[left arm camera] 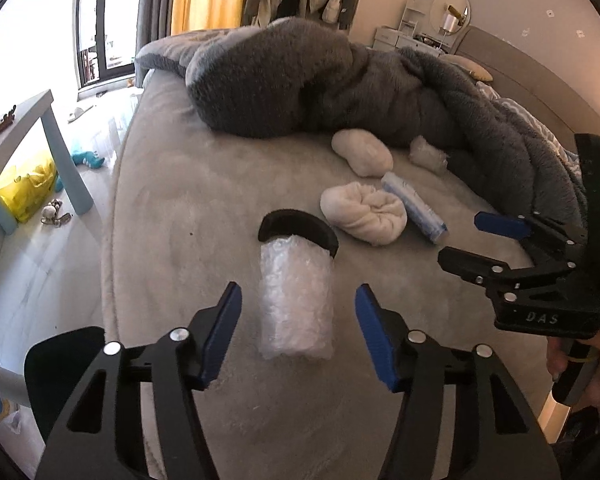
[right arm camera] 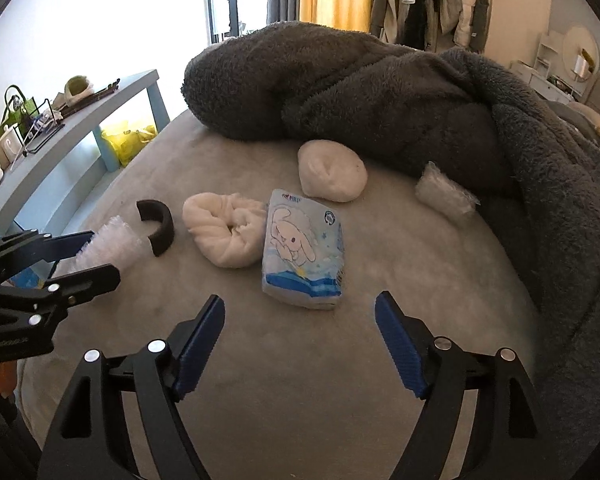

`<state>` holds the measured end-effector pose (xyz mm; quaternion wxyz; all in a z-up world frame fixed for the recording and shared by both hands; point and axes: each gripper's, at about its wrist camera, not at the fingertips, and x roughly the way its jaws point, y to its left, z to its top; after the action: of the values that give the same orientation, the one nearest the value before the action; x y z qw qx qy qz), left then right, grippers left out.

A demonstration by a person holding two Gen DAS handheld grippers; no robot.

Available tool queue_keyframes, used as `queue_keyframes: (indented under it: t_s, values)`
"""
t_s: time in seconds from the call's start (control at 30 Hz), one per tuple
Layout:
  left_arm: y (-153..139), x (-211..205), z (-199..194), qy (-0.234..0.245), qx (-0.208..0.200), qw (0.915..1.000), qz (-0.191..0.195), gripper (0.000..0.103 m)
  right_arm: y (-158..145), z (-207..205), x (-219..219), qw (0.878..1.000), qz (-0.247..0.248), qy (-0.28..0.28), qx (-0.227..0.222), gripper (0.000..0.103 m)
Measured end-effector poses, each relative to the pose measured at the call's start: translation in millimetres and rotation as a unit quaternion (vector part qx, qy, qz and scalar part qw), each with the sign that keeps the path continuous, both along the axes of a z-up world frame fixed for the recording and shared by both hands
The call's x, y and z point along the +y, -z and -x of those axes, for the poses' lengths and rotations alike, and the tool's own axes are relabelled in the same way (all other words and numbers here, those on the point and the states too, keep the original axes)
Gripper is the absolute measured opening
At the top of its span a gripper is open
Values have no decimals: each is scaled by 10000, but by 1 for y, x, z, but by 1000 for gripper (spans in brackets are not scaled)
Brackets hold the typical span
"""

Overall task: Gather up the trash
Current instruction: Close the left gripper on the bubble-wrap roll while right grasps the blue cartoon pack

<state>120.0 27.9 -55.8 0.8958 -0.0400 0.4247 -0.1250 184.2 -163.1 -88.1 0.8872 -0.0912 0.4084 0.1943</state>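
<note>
A roll of clear bubble wrap (left arm camera: 297,300) lies on the grey bed, straight ahead of my open left gripper (left arm camera: 298,300), whose fingers stand either side of it without touching. A black curved piece (left arm camera: 298,229) lies at its far end. My open right gripper (right arm camera: 300,312) hovers just short of a blue cartoon tissue pack (right arm camera: 304,250). A rolled white cloth (right arm camera: 222,234), a white bundle (right arm camera: 332,176) and a small clear plastic wad (right arm camera: 444,194) lie around it. The bubble wrap also shows in the right wrist view (right arm camera: 112,246), as does the left gripper (right arm camera: 82,256). The right gripper shows in the left wrist view (left arm camera: 458,240).
A heaped dark grey fleece blanket (left arm camera: 320,84) covers the far side of the bed (left arm camera: 180,200). A light blue table (right arm camera: 80,120) stands left of the bed, with a yellow bag (left arm camera: 26,188) beneath it. Clothes hang at the back.
</note>
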Motion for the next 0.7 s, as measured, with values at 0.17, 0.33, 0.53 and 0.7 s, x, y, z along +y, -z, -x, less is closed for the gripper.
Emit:
queue_keyframes:
  t_s: [0.17,0.33,0.53,0.7]
  values:
    - [8,1,-3,-75,158,9998,85,45,5,-3,-2,9999,129,40,-19,79]
    - [11,1,-4,-99,209,9996,137,38,9,-7,-1,9999,113,50,-12,79]
    - [8,3,-3,-47,218,9996,199,37,14,-10,8,9998,216,32,5,78]
    - [5,7,0,23,222,9994,262,37,16,-15,17,9993,357,98,-36,74]
